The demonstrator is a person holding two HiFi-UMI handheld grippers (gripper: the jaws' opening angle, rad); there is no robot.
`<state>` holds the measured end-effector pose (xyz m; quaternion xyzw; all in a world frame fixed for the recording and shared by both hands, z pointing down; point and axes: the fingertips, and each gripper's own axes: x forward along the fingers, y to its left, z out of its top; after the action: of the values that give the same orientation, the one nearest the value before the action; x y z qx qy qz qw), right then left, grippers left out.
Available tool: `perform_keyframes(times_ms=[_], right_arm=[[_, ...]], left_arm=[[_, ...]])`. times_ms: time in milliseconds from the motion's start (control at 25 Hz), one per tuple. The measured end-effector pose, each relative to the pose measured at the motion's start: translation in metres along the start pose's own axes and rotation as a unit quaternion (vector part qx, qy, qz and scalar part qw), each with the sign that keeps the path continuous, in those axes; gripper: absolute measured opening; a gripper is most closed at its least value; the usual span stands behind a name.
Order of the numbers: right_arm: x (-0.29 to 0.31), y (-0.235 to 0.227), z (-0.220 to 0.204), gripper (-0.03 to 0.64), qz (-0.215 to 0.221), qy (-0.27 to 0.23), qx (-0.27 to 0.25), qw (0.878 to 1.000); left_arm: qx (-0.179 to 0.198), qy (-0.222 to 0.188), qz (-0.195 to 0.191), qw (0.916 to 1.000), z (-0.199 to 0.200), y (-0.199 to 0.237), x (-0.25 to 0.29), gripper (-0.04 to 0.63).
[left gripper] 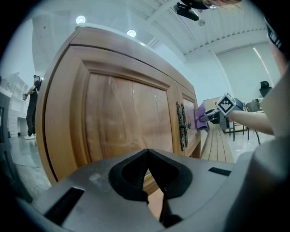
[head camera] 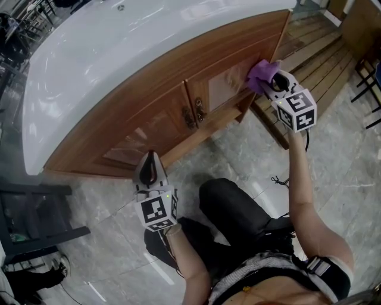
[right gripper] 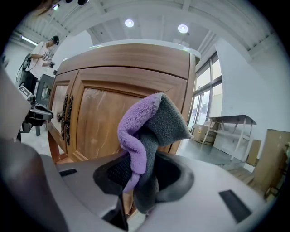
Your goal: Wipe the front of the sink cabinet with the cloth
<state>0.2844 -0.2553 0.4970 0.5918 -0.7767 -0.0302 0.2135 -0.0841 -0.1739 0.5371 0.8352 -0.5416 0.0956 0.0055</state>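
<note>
up right, purple-grey cloth [head camera: 261, 74] tight in the right gripper [head camera: 271, 82], against the sink cabinet front [head camera: 149, 83]; left gripper [head camera: 150, 162] closed, empty.

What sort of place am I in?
Probably a showroom or workshop hall: the sink cabinet stands clear of walls on tiled floor, under a high spotlit ceiling, near a metal table and tall windows.

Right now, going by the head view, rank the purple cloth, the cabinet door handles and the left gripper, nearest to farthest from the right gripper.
1. Purple cloth: clamped in the right gripper, far right of the cabinet front.
2. Cabinet door handles: where the two doors meet, mid-cabinet.
3. Left gripper: lower left, below the left door.
</note>
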Motion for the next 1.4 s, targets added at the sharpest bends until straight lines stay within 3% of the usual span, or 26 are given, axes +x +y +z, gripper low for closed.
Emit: perform_keyframes(times_ms=[640,880,1120,1240,1400], right_arm=[[-0.007,0.014,0.000,0.173,-0.001,-0.017,-0.003,1.000],[-0.018,0.086,0.002,0.173,0.095,-0.032,0.003,0.995],[-0.010,0.177,0.010,0.173,0.199,-0.035,-0.026,0.979],[0.001,0.206,0.001,0.173,0.222,-0.024,-0.028,0.974],[0.014,0.213,-0.004,0.173,0.213,-0.028,-0.004,0.977]], left_arm=[[0.002,-0.004,-0.003,1.0000,0.002,-0.004,0.001,0.006],[-0.001,-0.001,-0.002,1.0000,0.001,-0.003,0.002,0.006],[0.009,-0.006,-0.002,0.9999,0.007,-0.005,-0.001,0.006],[0.012,-0.002,-0.002,0.9999,0.004,-0.004,0.000,0.006],[0.012,-0.001,-0.002,0.9999,0.003,-0.004,0.000,0.006]])
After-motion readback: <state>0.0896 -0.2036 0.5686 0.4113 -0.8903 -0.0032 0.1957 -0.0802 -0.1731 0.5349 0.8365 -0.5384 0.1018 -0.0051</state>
